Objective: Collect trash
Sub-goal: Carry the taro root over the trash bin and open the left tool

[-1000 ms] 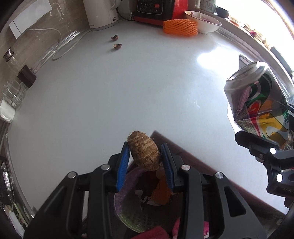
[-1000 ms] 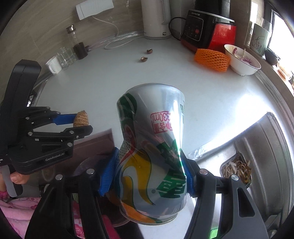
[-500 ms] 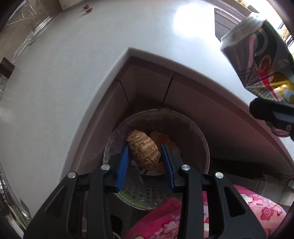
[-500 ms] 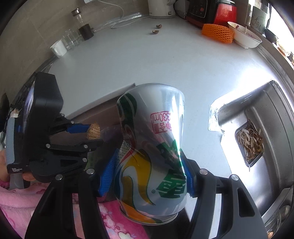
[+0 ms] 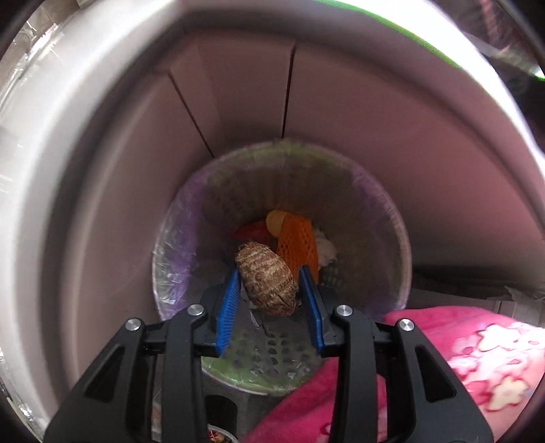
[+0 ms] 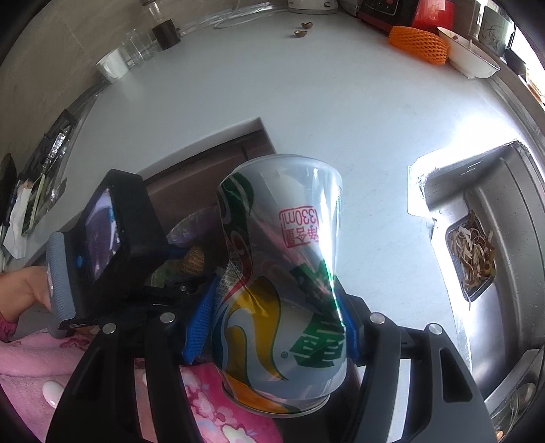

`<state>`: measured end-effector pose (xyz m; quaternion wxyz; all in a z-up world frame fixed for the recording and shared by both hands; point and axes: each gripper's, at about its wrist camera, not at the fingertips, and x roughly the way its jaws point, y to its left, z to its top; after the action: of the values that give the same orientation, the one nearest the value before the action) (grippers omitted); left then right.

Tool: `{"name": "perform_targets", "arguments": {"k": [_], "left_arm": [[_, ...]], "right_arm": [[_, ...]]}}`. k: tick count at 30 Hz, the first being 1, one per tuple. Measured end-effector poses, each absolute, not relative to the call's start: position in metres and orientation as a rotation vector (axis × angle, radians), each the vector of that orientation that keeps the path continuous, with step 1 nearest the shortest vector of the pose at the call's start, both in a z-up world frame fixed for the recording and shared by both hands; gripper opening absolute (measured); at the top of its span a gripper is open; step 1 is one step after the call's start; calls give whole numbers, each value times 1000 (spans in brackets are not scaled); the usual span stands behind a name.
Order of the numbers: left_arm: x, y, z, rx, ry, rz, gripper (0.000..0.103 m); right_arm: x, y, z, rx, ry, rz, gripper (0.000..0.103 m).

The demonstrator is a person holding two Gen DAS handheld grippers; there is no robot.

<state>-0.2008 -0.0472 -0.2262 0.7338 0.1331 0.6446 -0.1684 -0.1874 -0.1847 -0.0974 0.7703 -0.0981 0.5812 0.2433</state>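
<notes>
kitchen counter (image 6: 306,112) of pale grey stone wraps around the scene, with a round, plastic-lined waste bin (image 5: 177,245) standing on the floor in front of brownish cabinet doors (image 5: 238,95).

compared with a second ago, the left gripper (image 5: 269,286) has dropped from counter height to just above the bin's mouth, so its camera now looks straight down into the bin rather than across the worktop. its blue pads (image 5: 226,306) are parted a little wider than before; the brown, rough-skinned root (image 5: 265,277) sits between them, and whether both pads still press on it cannot be told. the root is egg-shaped and ringed with fibrous bands. below it in the bin lie an orange foam net (image 5: 298,243), something yellow and red, and white crumpled paper.

the right gripper (image 6: 276,313) is clamped on a dented drink can (image 6: 282,283), held off to the side of the bin, as it was earlier. the can is silver with green, yellow and red swirls, creased across its middle.

farther off on the counter are two nut shells (image 6: 303,29), another orange net (image 6: 419,44) just beside a white bowl (image 6: 470,58), and glass jars (image 6: 136,51). the steel sink (image 6: 504,238) lies to the right.
</notes>
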Motion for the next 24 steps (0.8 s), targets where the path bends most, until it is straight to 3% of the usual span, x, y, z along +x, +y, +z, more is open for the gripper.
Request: {"name": "perform_targets", "arguments": {"k": [11, 22, 24], "left_arm": [[-206, -45, -306, 316, 1502, -390, 35], [-209, -48, -311, 347, 1502, -405, 36], [-208, -49, -309, 356, 1502, -402, 46]], "right_arm": [[-186, -179, -95, -250, 1272, 532, 63], [-189, -179, -97, -249, 1289, 531, 63], [-189, -179, -97, -249, 1290, 529, 63]]}}
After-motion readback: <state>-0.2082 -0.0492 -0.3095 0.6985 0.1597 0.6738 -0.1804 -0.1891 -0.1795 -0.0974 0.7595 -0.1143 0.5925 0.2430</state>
